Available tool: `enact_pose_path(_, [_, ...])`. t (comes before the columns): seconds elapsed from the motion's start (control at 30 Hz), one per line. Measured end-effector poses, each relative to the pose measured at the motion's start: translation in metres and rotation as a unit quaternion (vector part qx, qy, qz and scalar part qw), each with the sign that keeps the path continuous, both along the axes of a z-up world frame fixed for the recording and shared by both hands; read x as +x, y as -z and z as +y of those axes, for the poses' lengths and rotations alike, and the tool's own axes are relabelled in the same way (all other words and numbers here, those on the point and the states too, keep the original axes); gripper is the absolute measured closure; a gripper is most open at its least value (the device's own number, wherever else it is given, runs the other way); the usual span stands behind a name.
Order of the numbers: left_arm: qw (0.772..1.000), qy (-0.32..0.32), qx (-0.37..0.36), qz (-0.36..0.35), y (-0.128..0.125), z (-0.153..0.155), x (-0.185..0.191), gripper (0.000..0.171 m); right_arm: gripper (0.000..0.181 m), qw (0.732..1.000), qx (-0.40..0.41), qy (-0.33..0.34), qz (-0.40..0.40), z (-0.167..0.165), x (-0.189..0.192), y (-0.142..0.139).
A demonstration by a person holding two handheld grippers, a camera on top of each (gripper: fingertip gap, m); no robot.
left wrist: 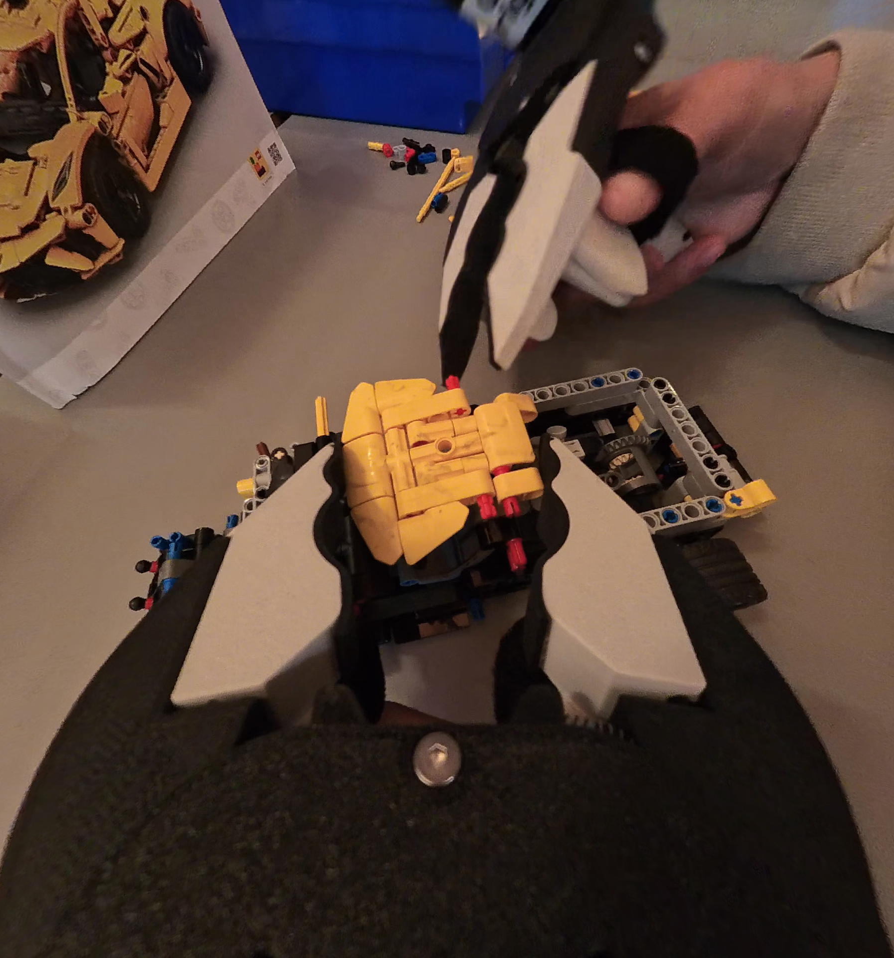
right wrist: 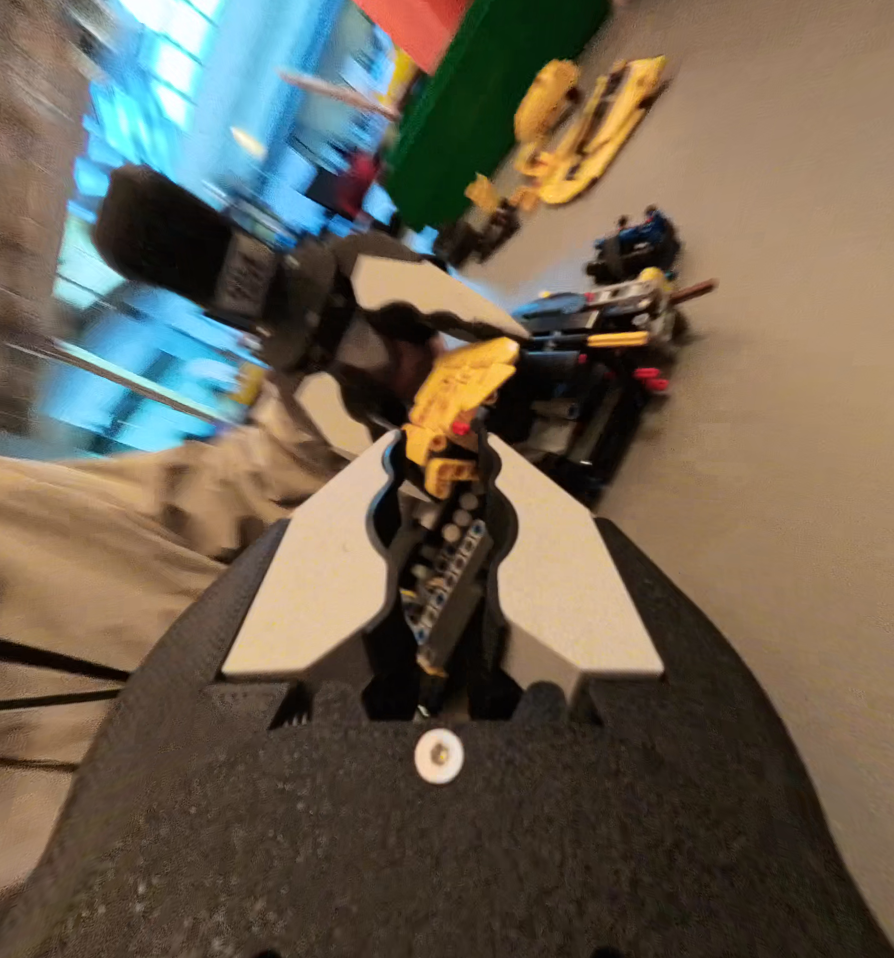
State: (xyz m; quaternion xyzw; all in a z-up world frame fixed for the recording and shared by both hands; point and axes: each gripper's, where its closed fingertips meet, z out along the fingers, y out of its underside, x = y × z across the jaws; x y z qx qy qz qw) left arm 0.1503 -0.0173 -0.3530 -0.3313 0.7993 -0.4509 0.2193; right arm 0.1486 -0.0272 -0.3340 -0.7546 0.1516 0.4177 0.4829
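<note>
We list, largest first:

- Grey table (left wrist: 97, 492).
- Printed box (left wrist: 123, 181), upper left.
- Blue bin (left wrist: 361, 62), top centre.
- Half-built chassis (left wrist: 683, 440), centre, its grey frame bare.
- Yellow panel block (left wrist: 424, 466) seated on it, between our left gripper (left wrist: 437, 461) with jaws apart astride it.
- Right gripper (left wrist: 468, 363), jaws nearly together, tips at a red pin (left wrist: 452, 382).
- Loose pins (left wrist: 413, 155), upper centre, unplaced.

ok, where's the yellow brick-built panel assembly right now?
Left wrist view, centre: the yellow brick-built panel assembly sits on the black-and-grey brick chassis, between the left gripper fingers, with the right gripper tips at its far edge.
</note>
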Motion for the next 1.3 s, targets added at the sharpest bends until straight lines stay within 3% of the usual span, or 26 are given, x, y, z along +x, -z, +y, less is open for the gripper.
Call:
enact_pose_path(0.17, [0.999, 0.019, 0.015, -0.024, -0.002, -0.005, -0.001, 0.097, 0.162, 0.984, -0.001, -0.075, 0.163, -0.003, -0.012, -0.001])
enact_pose_path(0.4, [0.999, 0.017, 0.027, -0.037, -0.004, -0.005, -0.001, 0.098, 0.166, 0.982, -0.010, -0.048, 0.181, -0.006, 0.001, 0.005])
enact_pose_path(1.3, [0.999, 0.023, -0.022, -0.025, 0.000, -0.015, 0.001, 0.097, 0.180, 0.987, -0.024, -0.054, 0.149, -0.010, 0.007, 0.008])
